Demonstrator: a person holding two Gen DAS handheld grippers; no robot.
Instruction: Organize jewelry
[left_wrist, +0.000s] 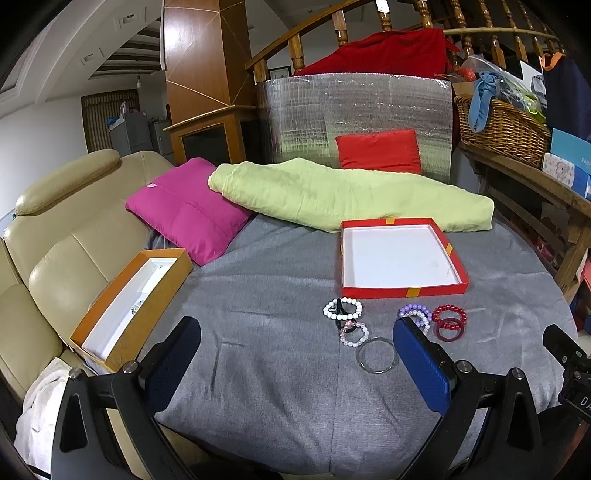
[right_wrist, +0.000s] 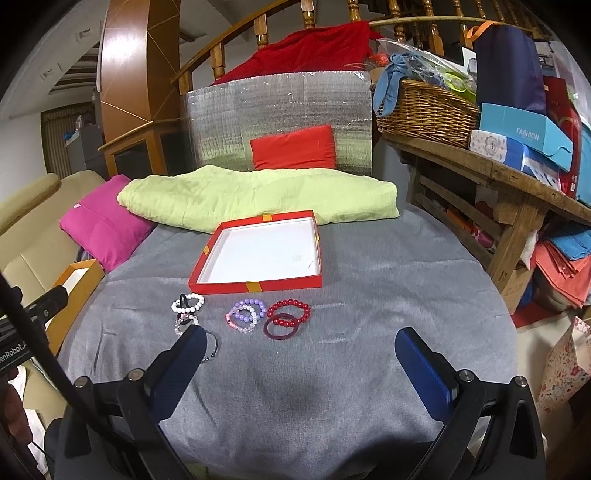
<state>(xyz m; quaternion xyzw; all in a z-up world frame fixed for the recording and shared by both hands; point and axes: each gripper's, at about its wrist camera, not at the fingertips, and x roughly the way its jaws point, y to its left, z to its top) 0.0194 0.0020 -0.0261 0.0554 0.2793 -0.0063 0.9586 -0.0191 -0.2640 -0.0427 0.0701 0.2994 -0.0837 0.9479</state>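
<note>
**Bracelets laid out before the red tray – none picked up yet**

Both the left gripper (left_wrist: 295, 354) and the right gripper (right_wrist: 301, 354) are held spread wide and empty above the grey cloth (right_wrist: 295, 387). The bracelets – white beads (right_wrist: 187, 302), purple beads (right_wrist: 246, 314), red beads (right_wrist: 289, 314), a thin metal bangle (left_wrist: 376, 356) – lie clustered just in front of the empty red tray (right_wrist: 255, 286). One piece is best singled out from the cluster's edge, pinched across its band and lifted clear so that touching neighbours are not dragged.
</note>
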